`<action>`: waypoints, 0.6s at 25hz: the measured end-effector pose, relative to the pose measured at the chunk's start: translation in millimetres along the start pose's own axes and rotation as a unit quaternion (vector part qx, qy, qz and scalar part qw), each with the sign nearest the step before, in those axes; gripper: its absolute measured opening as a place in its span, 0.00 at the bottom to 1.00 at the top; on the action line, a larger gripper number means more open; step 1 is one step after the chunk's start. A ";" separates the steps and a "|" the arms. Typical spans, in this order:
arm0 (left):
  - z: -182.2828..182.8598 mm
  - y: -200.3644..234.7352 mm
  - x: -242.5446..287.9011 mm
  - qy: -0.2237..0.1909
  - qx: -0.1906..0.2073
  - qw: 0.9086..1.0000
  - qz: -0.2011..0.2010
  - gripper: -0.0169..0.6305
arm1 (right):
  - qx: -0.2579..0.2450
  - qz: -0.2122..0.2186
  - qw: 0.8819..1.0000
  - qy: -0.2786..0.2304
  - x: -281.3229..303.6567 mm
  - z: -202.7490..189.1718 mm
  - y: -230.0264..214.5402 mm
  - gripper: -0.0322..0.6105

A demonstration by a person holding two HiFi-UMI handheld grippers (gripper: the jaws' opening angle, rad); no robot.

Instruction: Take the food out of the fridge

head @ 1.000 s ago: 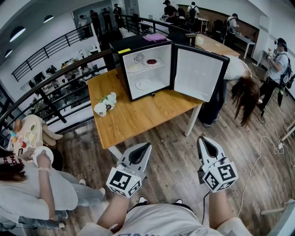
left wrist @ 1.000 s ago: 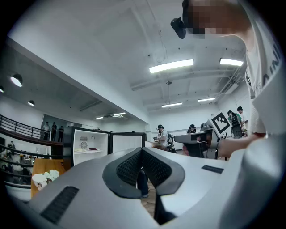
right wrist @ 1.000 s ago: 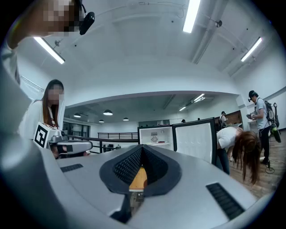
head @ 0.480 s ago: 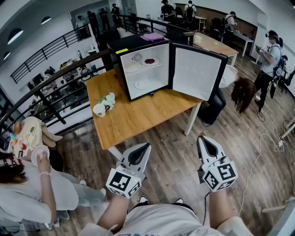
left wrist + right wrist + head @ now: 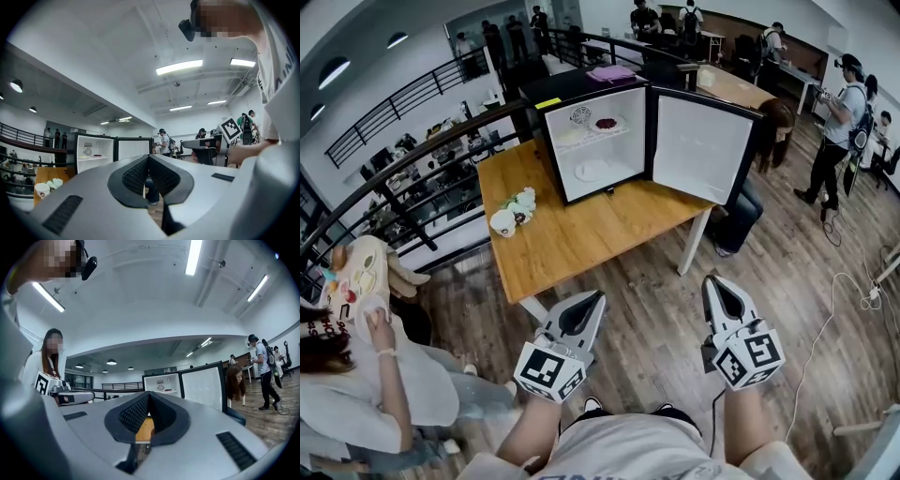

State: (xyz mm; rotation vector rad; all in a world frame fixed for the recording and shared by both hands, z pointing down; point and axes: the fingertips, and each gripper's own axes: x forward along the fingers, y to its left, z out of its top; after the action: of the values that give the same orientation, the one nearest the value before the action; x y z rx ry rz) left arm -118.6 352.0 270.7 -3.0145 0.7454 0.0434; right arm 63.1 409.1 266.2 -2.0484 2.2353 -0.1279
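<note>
Head view: food (image 5: pixel 607 124) lies on the shelves of the open fridge (image 5: pixel 581 192), far across the table (image 5: pixel 581 234).
Left gripper view: left tongs (image 5: pixel 148 157) pinched together, empty.
Right gripper view: right tongs (image 5: pixel 149 393) likewise. I'd step closer, then spread them wide.

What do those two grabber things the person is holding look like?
The left gripper and right gripper are pale grey pointed shells, a bit like beaks, with black bumpy pads on the inside. Each one carries a white cube printed with black square markers. The person wears a white shirt.
</note>
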 end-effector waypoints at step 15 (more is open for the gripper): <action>-21.6 -52.2 44.0 0.029 0.002 0.999 0.045 0.04 | 0.031 0.058 0.997 0.033 -13.4 -26.9 -69.6 0.08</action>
State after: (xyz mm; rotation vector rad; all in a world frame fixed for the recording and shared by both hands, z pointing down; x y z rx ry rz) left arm -54.9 376.8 292.1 -2.9880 0.8834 -0.0440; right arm 129.3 416.1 302.4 -1.9045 2.3510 -0.2564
